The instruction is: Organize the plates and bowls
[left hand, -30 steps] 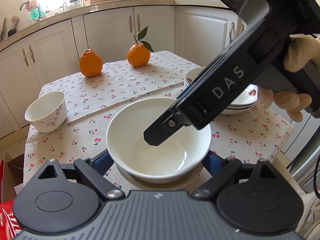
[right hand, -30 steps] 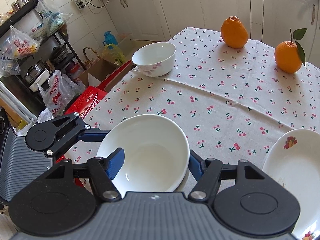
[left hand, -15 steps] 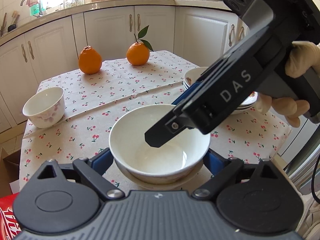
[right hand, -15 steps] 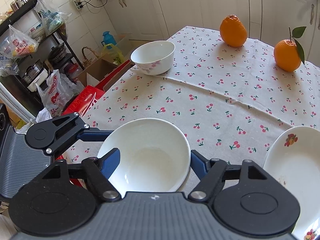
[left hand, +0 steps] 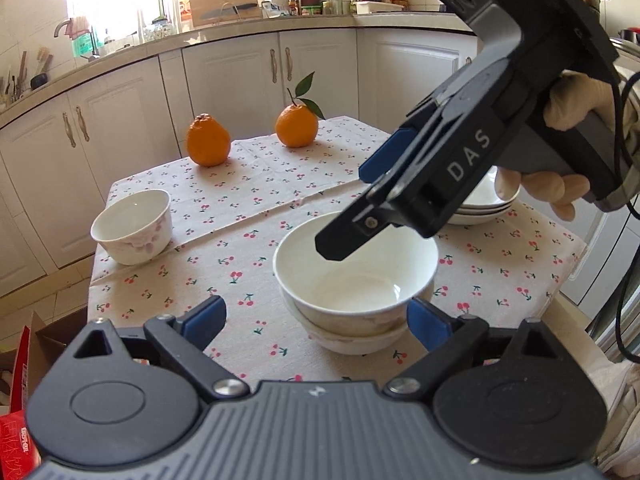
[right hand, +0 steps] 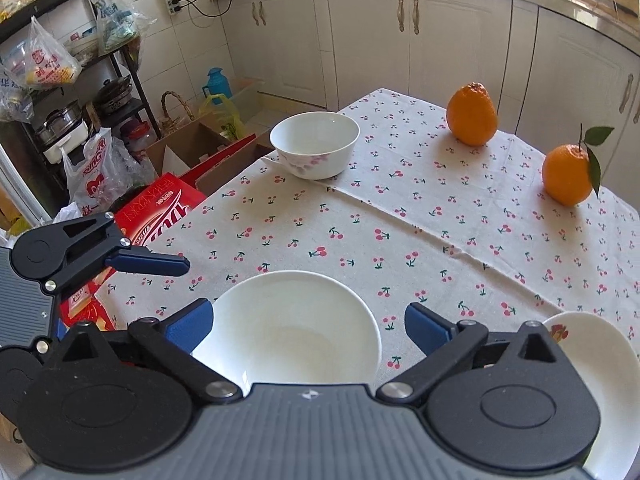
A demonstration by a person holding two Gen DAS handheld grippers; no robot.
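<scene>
A white bowl (left hand: pixel 356 276) sits nested in a second bowl on the cherry-print tablecloth; it also shows in the right wrist view (right hand: pixel 288 328). My left gripper (left hand: pixel 316 320) is open, its fingers apart and left of the stack. My right gripper (right hand: pixel 308 324) is open above the stack; in the left wrist view it (left hand: pixel 352 208) hangs over the bowl's rim. A flowered white bowl (left hand: pixel 134 226) stands alone at the table's left; it also shows in the right wrist view (right hand: pixel 314 150). A stack of plates (left hand: pixel 488 200) lies behind the right gripper.
Two oranges (left hand: pixel 208 140) (left hand: pixel 297 126) stand at the far side of the table. A plate (right hand: pixel 592 368) lies at the right. Boxes and bags (right hand: pixel 160 200) crowd the floor beyond the table's left edge. White cabinets (left hand: pixel 232 76) run behind.
Both grippers have opened and drawn back from the white bowl, which now rests nested in the lower bowl. The left gripper has pulled away to the left and up.
</scene>
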